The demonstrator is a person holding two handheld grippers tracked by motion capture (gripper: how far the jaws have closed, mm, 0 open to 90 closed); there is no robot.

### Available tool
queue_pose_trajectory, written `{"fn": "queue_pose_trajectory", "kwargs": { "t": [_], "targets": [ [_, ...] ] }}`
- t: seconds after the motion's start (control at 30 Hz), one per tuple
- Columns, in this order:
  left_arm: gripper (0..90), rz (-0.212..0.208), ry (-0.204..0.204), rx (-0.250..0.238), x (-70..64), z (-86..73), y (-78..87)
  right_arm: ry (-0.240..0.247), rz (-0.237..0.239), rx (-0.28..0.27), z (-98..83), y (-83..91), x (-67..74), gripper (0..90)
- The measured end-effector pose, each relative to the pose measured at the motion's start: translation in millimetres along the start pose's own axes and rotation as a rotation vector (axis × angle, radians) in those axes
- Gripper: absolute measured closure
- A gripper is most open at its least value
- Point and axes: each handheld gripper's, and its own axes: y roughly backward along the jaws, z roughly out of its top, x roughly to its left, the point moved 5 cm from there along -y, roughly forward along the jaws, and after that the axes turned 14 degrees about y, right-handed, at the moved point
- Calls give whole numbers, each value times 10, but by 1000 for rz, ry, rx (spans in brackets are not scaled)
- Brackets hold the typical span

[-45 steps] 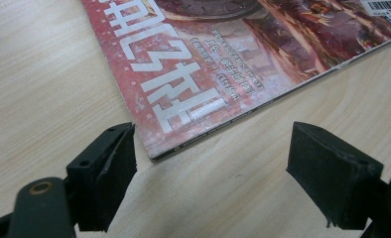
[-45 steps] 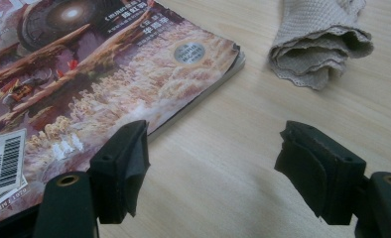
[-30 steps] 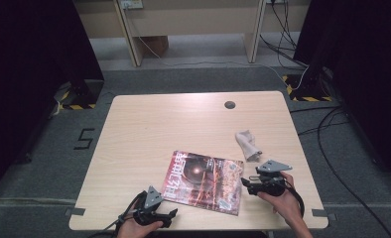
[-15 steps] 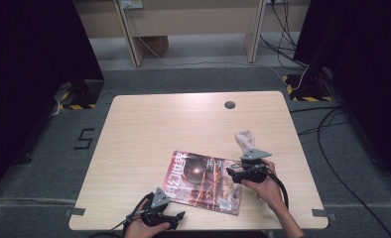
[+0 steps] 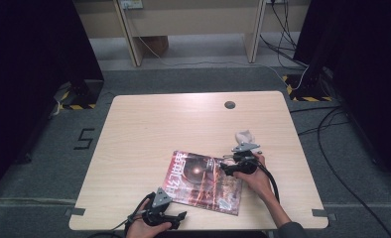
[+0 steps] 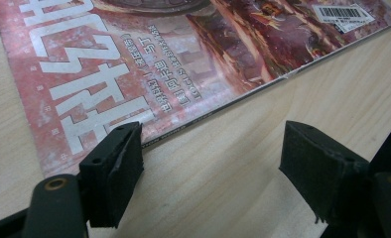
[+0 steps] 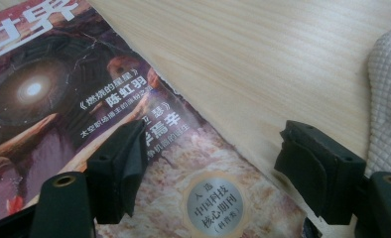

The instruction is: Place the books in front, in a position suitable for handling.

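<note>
The magazine (image 5: 205, 182) is lying flat and slanted on the near half of the pale wooden table (image 5: 173, 124). The right gripper (image 5: 231, 167) is hovering over the magazine's right edge, jaws spread, pinching nothing. The left gripper (image 5: 179, 217) is sitting by the table's near edge, just off the magazine's lower left corner; its jaws have been closing slightly yet are standing wide around bare wood. A whitish cloth (image 5: 244, 135) is lying partly hidden behind the right gripper. Grey carpet and trailing cables are surrounding the table.
</note>
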Motion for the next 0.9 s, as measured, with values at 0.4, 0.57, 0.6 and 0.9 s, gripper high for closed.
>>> {"fn": "queue_pose_trajectory", "kwargs": {
  "t": [0.4, 0.57, 0.6, 0.9],
  "targets": [
    [255, 42, 10, -20, 117, 97, -51, 37, 27, 36, -88, 151, 121, 286],
    [255, 97, 2, -32, 209, 199, -120, 41, 42, 59, -171, 261, 183, 282],
    [256, 106, 4, -34, 219, 216, -133, 47, 41, 58, -188, 279, 186, 282],
    [252, 166, -13, -42, 284, 350, -226, 40, 54, 67, -312, 423, 286, 279]
  ]
}}
